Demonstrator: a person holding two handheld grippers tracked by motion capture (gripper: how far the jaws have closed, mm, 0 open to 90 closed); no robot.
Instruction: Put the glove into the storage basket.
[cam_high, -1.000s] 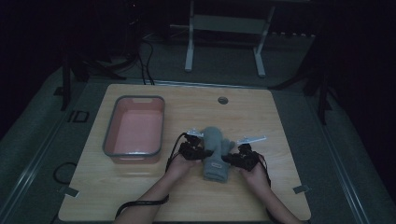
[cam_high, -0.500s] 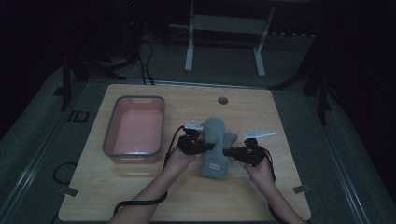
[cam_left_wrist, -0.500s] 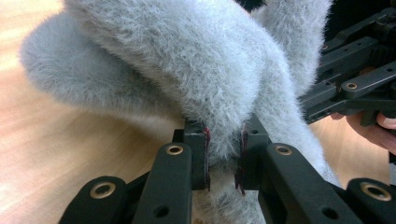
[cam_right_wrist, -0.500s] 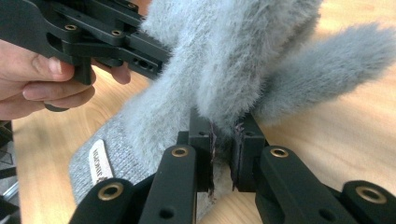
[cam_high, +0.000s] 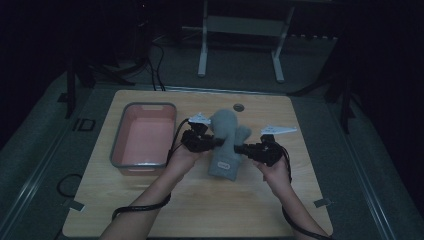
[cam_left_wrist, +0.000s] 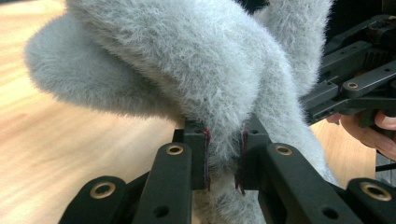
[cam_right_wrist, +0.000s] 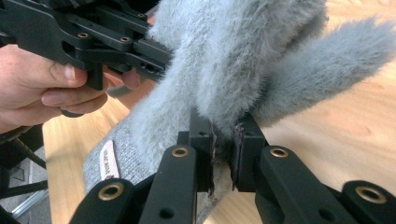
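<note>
A grey fuzzy mitten (cam_high: 227, 137) hangs above the wooden table (cam_high: 200, 205), cuff end down, between both grippers. My left gripper (cam_high: 216, 142) is shut on its left edge; in the left gripper view the jaws (cam_left_wrist: 224, 140) pinch a fold of the fur (cam_left_wrist: 187, 56). My right gripper (cam_high: 241, 148) is shut on the right edge near the thumb; in the right gripper view its jaws (cam_right_wrist: 224, 135) squeeze the fluffy fabric (cam_right_wrist: 243, 51). A white label (cam_right_wrist: 108, 165) shows on the knitted cuff. The other hand and its gripper (cam_right_wrist: 93, 37) are close behind the mitten.
A grey-rimmed tray (cam_high: 117, 145) with a pink inside stands on the table's left half, near my left hand. A small round hole (cam_high: 238, 107) sits near the table's far edge. Cables trail from both grippers toward the near edge.
Both hands have risen with the mitten between them. The mitten has come off the table and now hangs higher, cuff down.
</note>
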